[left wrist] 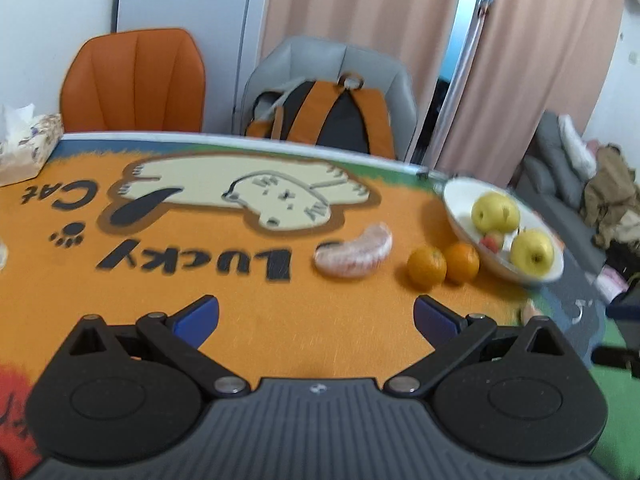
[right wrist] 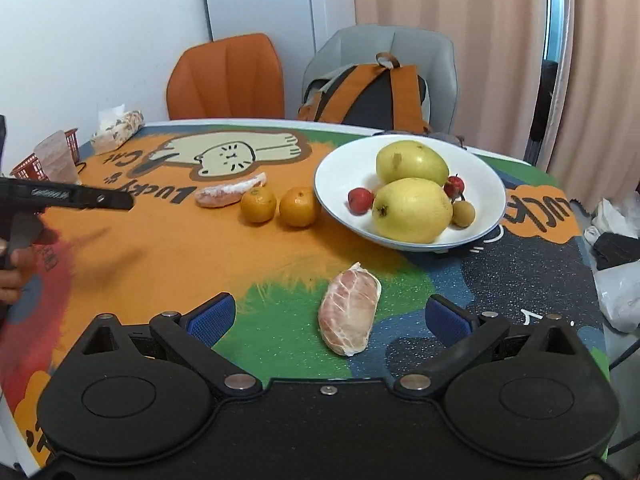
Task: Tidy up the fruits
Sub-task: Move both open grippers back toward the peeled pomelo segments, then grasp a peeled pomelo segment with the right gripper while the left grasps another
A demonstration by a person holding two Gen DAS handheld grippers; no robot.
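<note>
A white bowl (right wrist: 404, 240) holds two yellow pears (right wrist: 412, 210), two small red fruits (right wrist: 360, 200) and a small tan fruit (right wrist: 463, 213). Left of it lie two oranges (right wrist: 299, 207) and a peeled pomelo segment (right wrist: 230, 191). A second pomelo segment (right wrist: 350, 314) lies between the fingers of my right gripper (right wrist: 338, 318), which is open and not touching it. My left gripper (left wrist: 316, 316) is open and empty above the orange mat, short of the pomelo segment (left wrist: 354, 254), oranges (left wrist: 426, 267) and bowl (left wrist: 460, 216). The left gripper (right wrist: 104, 200) also shows from the side, at the left of the right wrist view.
The table (right wrist: 160, 248) has a colourful cat-print cover. A tissue box (left wrist: 28, 152), a red basket (right wrist: 32, 166) and a clear cup (right wrist: 56, 160) stand at its far left. An orange chair (left wrist: 134, 80) and a grey chair with a backpack (left wrist: 328, 116) stand behind.
</note>
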